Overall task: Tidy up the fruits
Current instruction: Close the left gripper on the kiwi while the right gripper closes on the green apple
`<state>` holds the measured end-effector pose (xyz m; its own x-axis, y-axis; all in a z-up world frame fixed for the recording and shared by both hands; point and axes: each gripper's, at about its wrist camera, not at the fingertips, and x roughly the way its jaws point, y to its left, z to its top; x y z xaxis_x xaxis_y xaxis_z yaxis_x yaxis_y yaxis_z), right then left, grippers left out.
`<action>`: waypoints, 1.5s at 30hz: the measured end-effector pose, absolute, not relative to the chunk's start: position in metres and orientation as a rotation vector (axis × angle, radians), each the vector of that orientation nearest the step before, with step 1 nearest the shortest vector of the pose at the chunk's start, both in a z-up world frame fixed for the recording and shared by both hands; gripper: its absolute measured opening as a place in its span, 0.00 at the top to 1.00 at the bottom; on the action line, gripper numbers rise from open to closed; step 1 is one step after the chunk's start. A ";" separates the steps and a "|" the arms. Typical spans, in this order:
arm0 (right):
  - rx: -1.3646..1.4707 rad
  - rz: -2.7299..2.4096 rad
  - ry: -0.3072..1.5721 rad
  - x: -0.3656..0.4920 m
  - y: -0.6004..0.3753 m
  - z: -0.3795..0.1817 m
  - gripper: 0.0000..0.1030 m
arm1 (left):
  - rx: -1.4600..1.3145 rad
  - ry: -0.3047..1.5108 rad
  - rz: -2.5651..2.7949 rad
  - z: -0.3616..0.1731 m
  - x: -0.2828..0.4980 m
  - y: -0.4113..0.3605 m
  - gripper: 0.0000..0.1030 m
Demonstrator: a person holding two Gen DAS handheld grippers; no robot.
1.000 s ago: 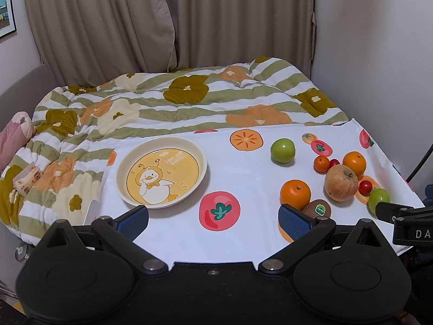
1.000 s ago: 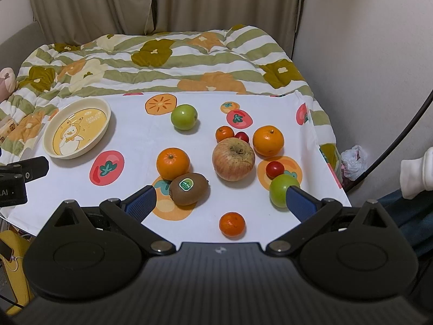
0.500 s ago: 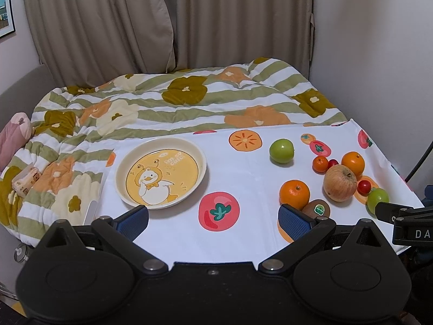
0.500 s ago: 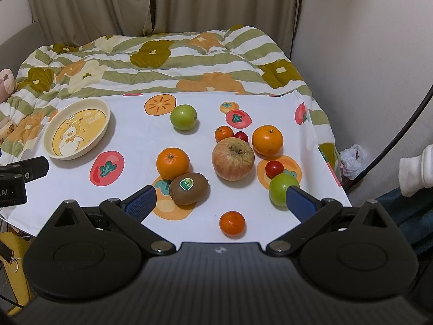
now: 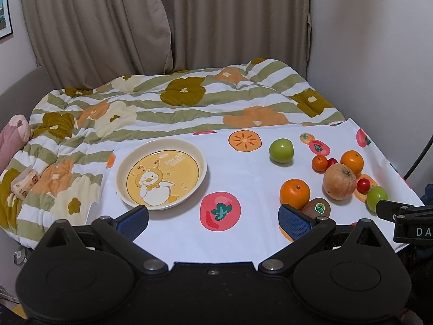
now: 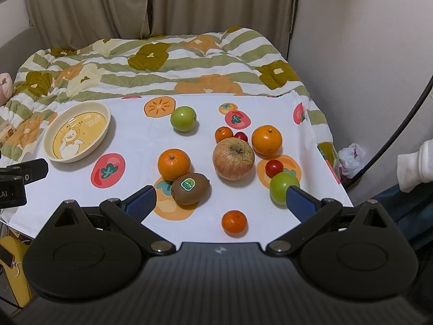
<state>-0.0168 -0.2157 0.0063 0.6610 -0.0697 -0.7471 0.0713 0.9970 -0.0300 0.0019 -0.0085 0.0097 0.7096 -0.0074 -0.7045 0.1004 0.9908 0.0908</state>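
Hovering wide open and empty, the right gripper and left gripper hang at the cloth's near edge; beyond lie kiwi, oranges, apple, then the empty plate far left.

Cloth was white, printed with red tomatoes and orange persimmons. Plate ahead of the left jaws was cream, bearing a yellow duck motif. Quilt beyond was green-striped with orange and olive flowers.
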 end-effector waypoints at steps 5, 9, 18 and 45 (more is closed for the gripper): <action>0.028 -0.091 0.827 -0.020 -0.219 0.006 0.00 | 0.148 0.780 -0.108 0.010 0.006 -0.017 0.00; 0.042 -0.124 0.818 -0.020 -0.223 -0.001 0.00 | 0.175 0.779 -0.158 0.004 0.011 -0.025 0.00; 0.064 -0.173 0.815 -0.013 -0.256 -0.028 0.00 | 0.157 0.813 -0.238 -0.022 0.019 -0.040 0.00; 0.146 -0.028 0.872 0.055 -0.353 -0.136 0.08 | 0.107 0.932 -0.115 -0.136 0.074 -0.168 0.07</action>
<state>0.0548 -0.3529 -0.1360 0.6435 0.0347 -0.7646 0.0842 0.9897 0.1158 0.0743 -0.1683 -0.1361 0.5909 -0.0518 -0.8051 0.1447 0.9886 0.0426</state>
